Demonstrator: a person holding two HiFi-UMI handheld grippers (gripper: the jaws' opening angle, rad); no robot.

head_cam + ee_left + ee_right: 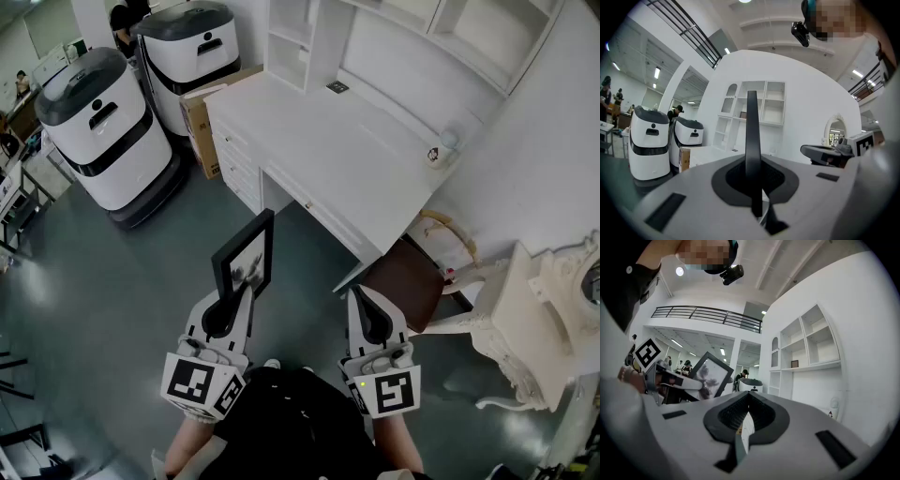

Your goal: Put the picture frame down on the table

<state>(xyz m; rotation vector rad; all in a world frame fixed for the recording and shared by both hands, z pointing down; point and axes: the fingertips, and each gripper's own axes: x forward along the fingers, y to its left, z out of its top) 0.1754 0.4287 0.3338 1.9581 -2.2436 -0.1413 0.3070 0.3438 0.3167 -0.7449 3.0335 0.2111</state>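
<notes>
A black picture frame [246, 258] with a pale print in it stands upright in my left gripper [228, 305], which is shut on its lower edge, over the grey floor short of the white desk [328, 155]. In the left gripper view the picture frame [752, 140] shows edge-on as a dark vertical bar between the jaws. My right gripper [367, 314] is shut and empty, level, beside the left one. From the right gripper view the picture frame [710, 373] appears at the left, held by the other gripper.
A brown chair seat [405, 281] sits tucked under the desk's right end. A white ornate stand [525, 309] is at the right. Two white-and-grey machines [103, 127] and a cardboard box [199, 117] stand at the left of the desk. A small white object [448, 141] rests on the desktop corner.
</notes>
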